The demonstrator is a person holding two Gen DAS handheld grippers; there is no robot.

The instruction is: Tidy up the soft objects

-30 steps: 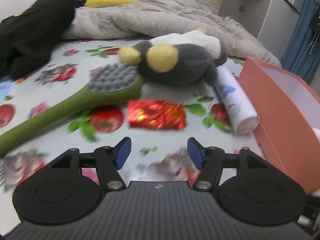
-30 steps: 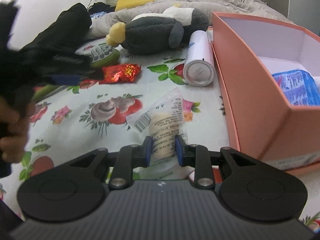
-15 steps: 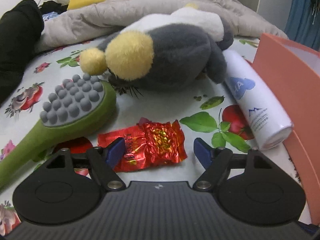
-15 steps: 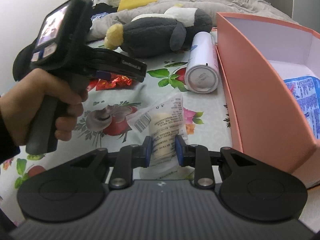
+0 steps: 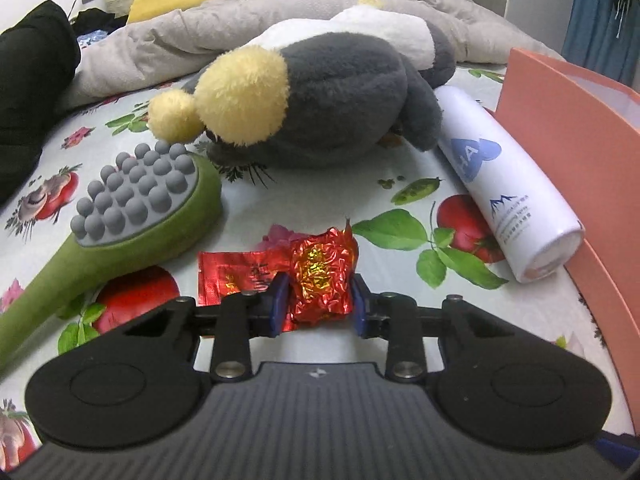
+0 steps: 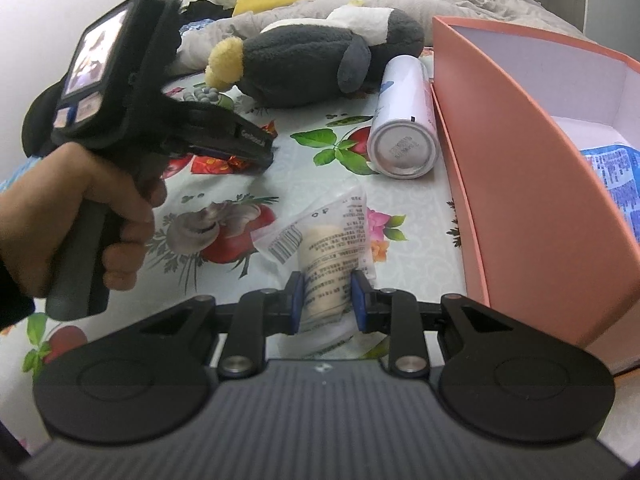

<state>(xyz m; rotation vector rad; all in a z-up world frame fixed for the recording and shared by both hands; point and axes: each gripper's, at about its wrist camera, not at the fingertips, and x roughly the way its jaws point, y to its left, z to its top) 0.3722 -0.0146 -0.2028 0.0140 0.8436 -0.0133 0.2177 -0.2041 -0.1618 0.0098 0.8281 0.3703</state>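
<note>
Fruit-and-flower printed bedsheet [image 5: 328, 196] covers the bed that carries everything. Nearest in the left wrist view, the left gripper [image 5: 318, 305] is closing its jaws around a crinkled red foil packet [image 5: 320, 280]; the blue pads touch both sides of the packet's bulging part, while its flat end sticks out to the left on the sheet. Nearest in the right wrist view, the right gripper [image 6: 326, 302] pinches a clear plastic packet with a beige roll inside [image 6: 326, 264], its pads pressed on either side. A hand [image 6: 76, 216] grips the left gripper's handle toward the bed's left edge.

Just beyond the red packet, to the left, lies a green massage brush with grey nubs [image 5: 136, 208], handle running toward the near left edge. To the right a white spray can [image 5: 504, 184] lies on its side, touching the wall of an orange box [image 5: 592, 184] at the bed's right edge. Farther back a grey plush penguin [image 5: 320, 96] lies beside the brush head and the can. Behind it sits a rumpled grey quilt [image 5: 280, 12] at the far end.
</note>
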